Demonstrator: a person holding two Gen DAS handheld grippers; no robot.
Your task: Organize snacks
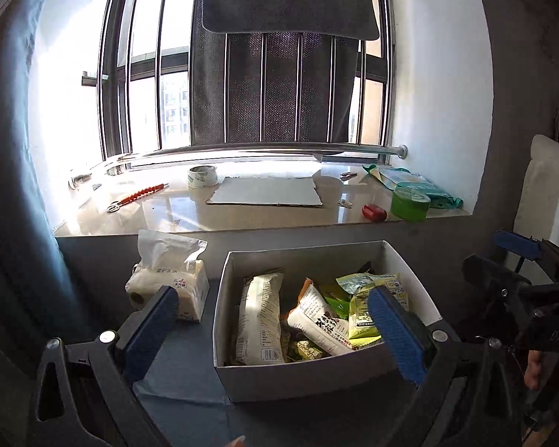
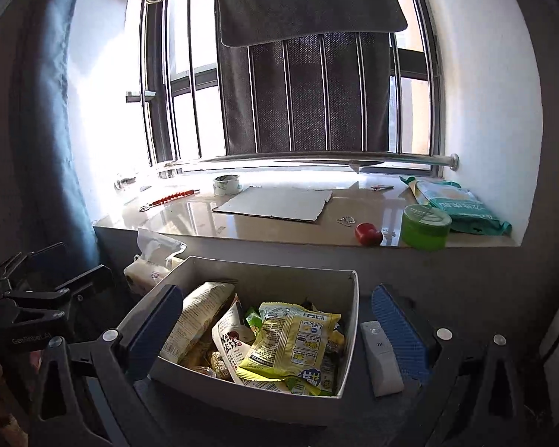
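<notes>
White open-topped box [image 1: 316, 380], on a dark blue-grey tabletop below the windowsill; contents: assorted snack packets, loosely heaped, none standing upright. Item one, long pale packet [image 1: 259, 320], lies against the box's left wall with its long axis running from 6 toward 12 o'clock in the left wrist view, slightly tilted. Item two, white packet with dark lettering [image 1: 316, 322], lies at the centre, long axis from 11 toward 5 o'clock. Item three, yellow-green packet [image 2: 290, 339], lies flat on top of the heap toward the right wall, broad face up. Left gripper [image 1: 275, 331]: jaws wide, nothing between the pads, hanging just short of the box's near rim; the box lies at 12 to 1 o'clock from it, the right pad over the near right corner, the left pad outside the left wall. Right gripper [image 2: 279, 331]: jaws wide, empty, straddling the box's right half; the yellow-green packet lies dead ahead at 12 o'clock between its pads. Judged nearer hand: left for the long pale packet, right for the yellow-green one. Outside the box: tissue pack [image 1: 167, 279] at 10 o'clock from the left gripper, beside the left wall; small white flat device [image 2: 380, 357] touching the table just right of the box, beside the right gripper's right pad. No snack seen outside the box on the table; sorting appears largely done.
</notes>
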